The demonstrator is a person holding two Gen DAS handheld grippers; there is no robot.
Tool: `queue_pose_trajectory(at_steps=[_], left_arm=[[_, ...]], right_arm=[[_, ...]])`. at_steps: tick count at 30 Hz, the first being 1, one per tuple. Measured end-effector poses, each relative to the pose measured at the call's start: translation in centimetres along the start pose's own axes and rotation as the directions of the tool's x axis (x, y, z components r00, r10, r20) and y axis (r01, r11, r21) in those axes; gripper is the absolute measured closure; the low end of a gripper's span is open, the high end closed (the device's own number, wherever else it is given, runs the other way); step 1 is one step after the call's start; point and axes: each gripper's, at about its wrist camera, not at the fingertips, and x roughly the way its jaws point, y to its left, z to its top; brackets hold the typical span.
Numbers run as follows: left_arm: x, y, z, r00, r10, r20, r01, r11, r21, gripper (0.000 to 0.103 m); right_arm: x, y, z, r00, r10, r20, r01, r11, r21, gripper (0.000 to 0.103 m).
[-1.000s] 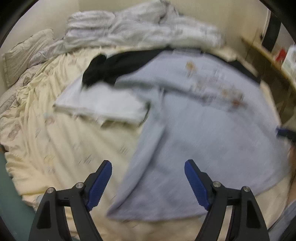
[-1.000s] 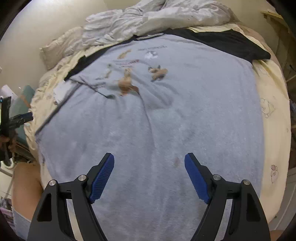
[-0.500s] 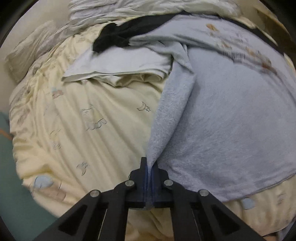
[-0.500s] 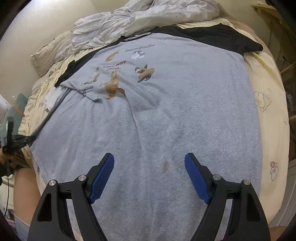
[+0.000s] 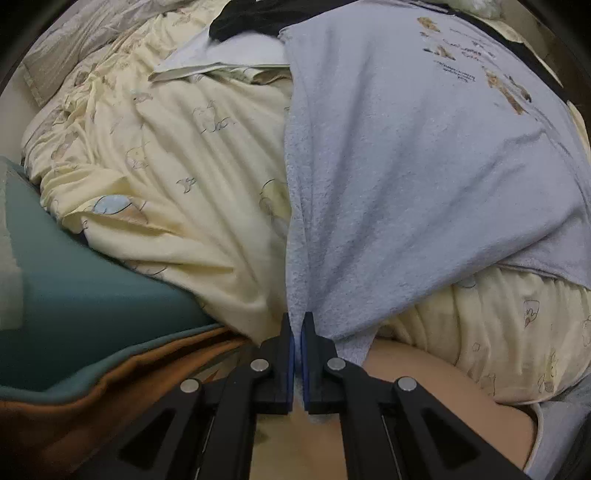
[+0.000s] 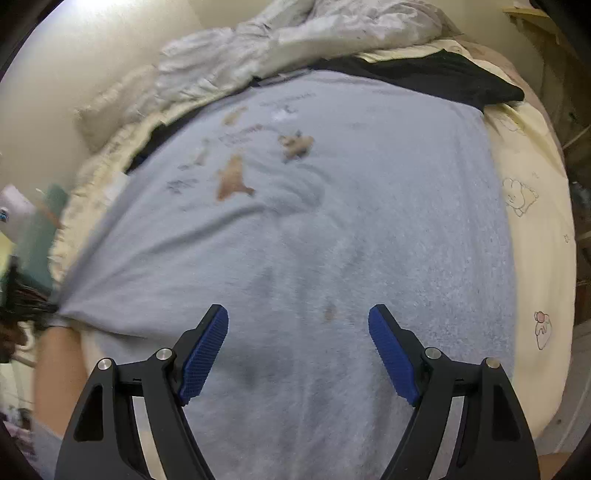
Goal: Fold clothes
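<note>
Left wrist view: the left gripper [image 5: 297,332], at bottom centre, has its jaws pressed together on the lower edge of the grey T-shirt [image 5: 406,166], and folds of cloth fan up and to the right from the pinch. The shirt fills the right half of the frame; its printed animal figures [image 5: 506,92] sit at the upper right, and its black sleeve [image 5: 251,18] lies at top centre. Beside the sleeve, a folded white garment [image 5: 229,61] rests on the pale yellow bed sheet [image 5: 166,166], which occupies the left half. A teal cushion [image 5: 92,288] shows at lower left, with brown fabric [image 5: 74,406] below it. A person's bare leg [image 5: 424,387] crosses the lower right, under the shirt's hem.

Right wrist view: the right gripper [image 6: 298,354], at bottom centre, stands wide open with nothing between its blue pads [image 6: 205,354]; it hangs above the shirt. The shirt [image 6: 332,258] lies spread over most of the frame, its print [image 6: 236,177] at upper centre-left and a black sleeve [image 6: 443,81] at upper right. At the left edge the cloth is drawn into a taut point, where the left gripper [image 6: 26,306] appears dark and blurred. A crumpled white duvet [image 6: 295,44] lies along the top, and the yellow sheet [image 6: 532,240] shows at the right.
</note>
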Motion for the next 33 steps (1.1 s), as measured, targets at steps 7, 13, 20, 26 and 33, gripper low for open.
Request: queue_pose_trajectory(at_steps=[7, 13, 20, 26, 33], left_arm=[[-2.3, -0.3, 0.2, 0.996, 0.001, 0.094, -0.003, 1.0, 0.016, 0.101], [-2.7, -0.2, 0.7, 0.992, -0.01, 0.13, 0.006, 0.999, 0.033, 0.1], [-2.4, 0.4, 0.5, 0.986, -0.031, 0.164, 0.029, 0.999, 0.017, 0.1], [-2.4, 0.2, 0.3, 0.982, -0.033, 0.189, 0.033, 0.999, 0.004, 0.1], [-1.1, 0.8, 0.4, 0.984, -0.042, 0.172, 0.047, 0.999, -0.027, 0.1]], right_arm=[[-7.6, -6.0, -0.4, 0.991, 0.137, -0.005, -0.135, 0.98, 0.148, 0.021], [-9.7, -10.2, -6.1, 0.983, 0.121, -0.136, -0.081, 0.961, 0.265, 0.027], [-9.6, -12.4, -11.1, 0.973, 0.17, -0.155, -0.087, 0.896, 0.436, 0.038], [-9.9, -7.7, -12.7, 0.979, -0.086, -0.183, 0.112, 0.984, 0.141, 0.038], [-7.3, -1.9, -13.9, 0.912, -0.383, -0.148, 0.319, 0.888, -0.331, 0.058]])
